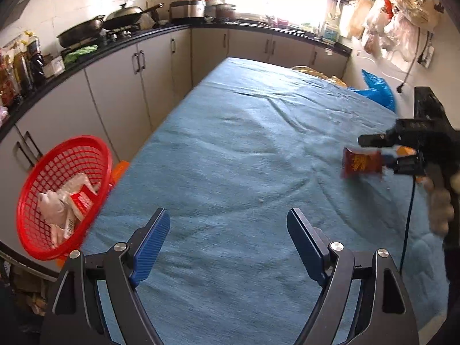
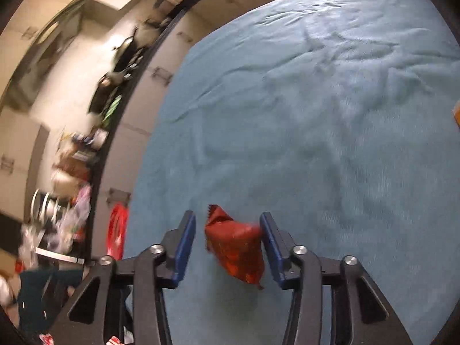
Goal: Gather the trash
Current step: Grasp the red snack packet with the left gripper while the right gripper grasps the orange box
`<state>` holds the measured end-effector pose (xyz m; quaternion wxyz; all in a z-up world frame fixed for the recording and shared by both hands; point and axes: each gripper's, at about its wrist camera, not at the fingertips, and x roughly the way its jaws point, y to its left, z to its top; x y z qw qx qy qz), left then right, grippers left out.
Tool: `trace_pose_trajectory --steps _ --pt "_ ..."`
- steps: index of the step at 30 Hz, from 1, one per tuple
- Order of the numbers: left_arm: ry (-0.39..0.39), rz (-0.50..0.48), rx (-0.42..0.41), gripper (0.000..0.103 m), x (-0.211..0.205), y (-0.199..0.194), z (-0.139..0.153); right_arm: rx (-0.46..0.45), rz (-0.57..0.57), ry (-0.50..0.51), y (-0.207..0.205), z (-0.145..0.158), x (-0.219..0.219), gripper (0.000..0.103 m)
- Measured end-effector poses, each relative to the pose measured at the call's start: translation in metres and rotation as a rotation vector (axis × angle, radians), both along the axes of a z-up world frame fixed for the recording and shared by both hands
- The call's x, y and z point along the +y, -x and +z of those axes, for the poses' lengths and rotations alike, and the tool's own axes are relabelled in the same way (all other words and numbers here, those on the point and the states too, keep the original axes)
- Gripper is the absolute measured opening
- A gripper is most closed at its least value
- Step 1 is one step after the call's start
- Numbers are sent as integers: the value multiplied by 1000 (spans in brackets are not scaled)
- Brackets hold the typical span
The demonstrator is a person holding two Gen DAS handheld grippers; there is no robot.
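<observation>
One big table (image 1: 244,132) fills most of what we see, covered by a single wrinkled blue cloth, with a dark kitchen counter (image 1: 120,43) curving around its far side. On that counter we count two dark woks or pans (image 1: 83,33), plus a clutter of bottles and packets too blurred to count.

One red mesh basket (image 1: 63,198) sits tilted at the table's left edge, and we can make out two things inside: a crumpled white wrapper (image 1: 54,207) and a red-and-white packet (image 1: 82,204). A few plastic bags (image 1: 399,14) hang on the wall at the upper right; we can't give an exact number.

Two grippers in play. Our left gripper (image 1: 228,230) hovers over bare cloth with its blue pads spread wide and nothing between them. Our right gripper (image 2: 228,230) has one piece of trash in it, a red snack wrapper (image 2: 235,247). In the right wrist view the wrapper hangs between the two fingers, touching the right-hand pad, with a visible gap to the left-hand one. So honestly it's loosely caught rather than firmly pinched, and the motion blur doesn't help. From the left wrist view the same wrapper (image 1: 360,164) is up off the cloth, well to the right of the basket, with the person's hand (image 1: 440,207) on the handle.
</observation>
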<state>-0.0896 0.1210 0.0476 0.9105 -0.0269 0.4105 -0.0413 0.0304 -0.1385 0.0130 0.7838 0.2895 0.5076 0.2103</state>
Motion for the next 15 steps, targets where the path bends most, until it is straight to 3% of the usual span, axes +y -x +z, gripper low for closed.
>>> trace_pose_trajectory --steps 3,6,10,15 --pt "14 -31 10 82 -7 7 1 -125 -88 140 30 27 -24 75" --pt "5 -53 9 82 -14 12 2 -208 -245 318 50 49 -63 82" --pt "48 -97 34 82 -24 13 4 -231 -419 584 61 48 -102 87" --pt "108 -161 92 82 -42 1 4 -162 -469 622 43 16 -124 87"
